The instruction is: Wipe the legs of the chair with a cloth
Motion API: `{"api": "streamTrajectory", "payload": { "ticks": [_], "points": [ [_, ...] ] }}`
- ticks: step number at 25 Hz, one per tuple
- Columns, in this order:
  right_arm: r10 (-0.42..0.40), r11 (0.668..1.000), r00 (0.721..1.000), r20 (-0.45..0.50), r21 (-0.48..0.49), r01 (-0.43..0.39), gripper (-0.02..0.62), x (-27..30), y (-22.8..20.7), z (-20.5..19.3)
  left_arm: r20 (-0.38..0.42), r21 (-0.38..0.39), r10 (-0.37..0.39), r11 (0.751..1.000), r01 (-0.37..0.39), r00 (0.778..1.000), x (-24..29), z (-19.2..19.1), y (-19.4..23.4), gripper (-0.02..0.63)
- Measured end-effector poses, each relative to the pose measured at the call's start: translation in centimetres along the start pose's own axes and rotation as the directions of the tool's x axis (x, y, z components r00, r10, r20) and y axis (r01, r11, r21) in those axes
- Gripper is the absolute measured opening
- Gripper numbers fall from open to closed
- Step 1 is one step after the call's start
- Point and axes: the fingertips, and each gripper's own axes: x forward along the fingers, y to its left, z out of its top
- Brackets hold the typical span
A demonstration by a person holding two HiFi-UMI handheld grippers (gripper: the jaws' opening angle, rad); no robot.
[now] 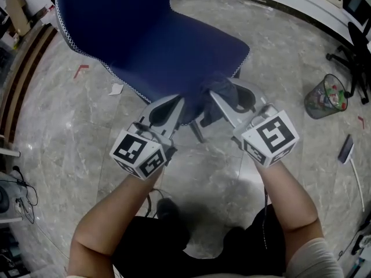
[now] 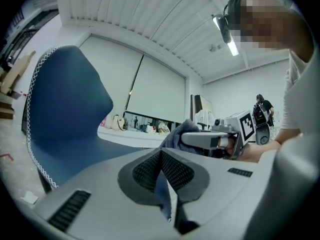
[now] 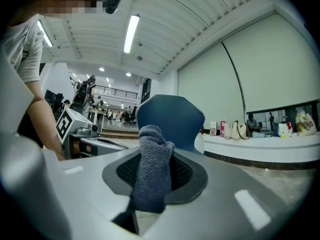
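**While the cloth is clamped, the legs wait under the seat**

Although both tools sit close together at the front edge of the chair, neither touches a leg. The right hand-held gripper (image 1: pixel 218 99) has its jaws pressed shut on a bunched grey-blue cloth (image 3: pixel 152 169), which stands up out of the pads as a narrow roll. Beside it, the left hand-held gripper (image 1: pixel 174 106) has its pads together. A thin sliver of blue shows in the slot beneath them, and I cannot tell whether that is something nipped or only background.

Just beyond the tips lies the blue seat (image 1: pixel 156 45) of the chair. A pale slanting bar that I take for a chair leg (image 1: pixel 197 133) shows below its front edge, between the two tools. The marbled floor (image 1: pixel 69 126) spreads around, with a wire waste bin (image 1: pixel 326 96) well apart to the right.

Several things could go wrong from here:
- The seat overhangs the legs, so ducking under it could knock a tool against the rim.
- With so little cloth proud of the pads, hard jaw tips might scrape the leg instead of wiping it.
- A snag could drag the roll out of the grip.
- On that smooth floor, an unsteadied chair may slide away under pressure.
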Motion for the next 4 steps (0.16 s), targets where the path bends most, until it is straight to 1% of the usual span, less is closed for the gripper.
{"api": "streamTrajectory", "payload": {
  "ticks": [4],
  "points": [
    [-0.003,1.000,1.000,0.000,-0.018,0.003,0.097,0.16,0.02,0.08,0.014,0.014,-0.008,1.000,0.007,1.000,-0.13,0.68,-0.02,0.006]
  ]
}}
